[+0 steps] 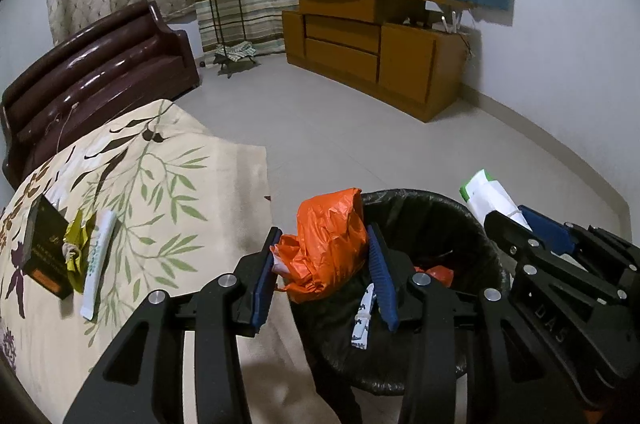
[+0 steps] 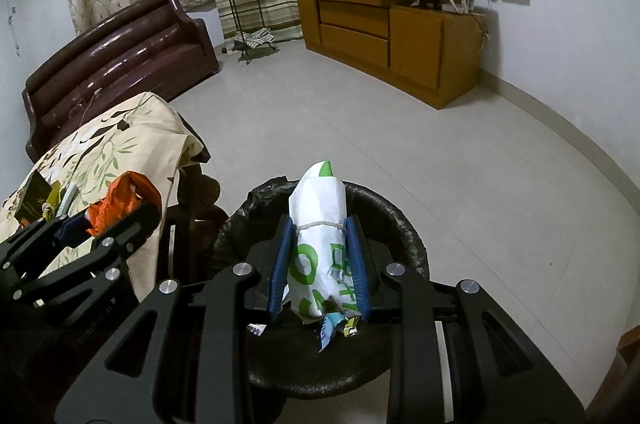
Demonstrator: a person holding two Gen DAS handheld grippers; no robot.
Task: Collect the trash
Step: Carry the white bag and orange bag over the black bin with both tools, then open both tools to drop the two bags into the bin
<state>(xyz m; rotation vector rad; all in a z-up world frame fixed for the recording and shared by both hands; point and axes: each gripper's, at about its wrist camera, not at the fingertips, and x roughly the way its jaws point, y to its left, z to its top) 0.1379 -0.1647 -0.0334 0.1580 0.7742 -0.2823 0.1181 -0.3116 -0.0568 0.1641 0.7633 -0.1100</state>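
My left gripper [image 1: 324, 240] is shut on a crumpled orange plastic bag [image 1: 328, 244] and holds it over the left rim of a black-lined trash bin [image 1: 476, 240]. My right gripper [image 2: 320, 236] is shut on a white and green paper bundle [image 2: 320, 224] tied with string, held above the same bin [image 2: 396, 220]. Orange and white scraps lie inside the bin [image 1: 438, 274]. On the floral tablecloth [image 1: 160, 207] lie a dark box [image 1: 44, 244], a yellow wrapper [image 1: 78, 248] and a white tube [image 1: 98, 260].
A dark brown sofa [image 1: 100, 71] stands behind the table. A wooden cabinet [image 1: 372, 47] stands against the far wall, with a plant stand [image 1: 224, 11] beside it. Grey tile floor [image 1: 360, 135] lies between them.
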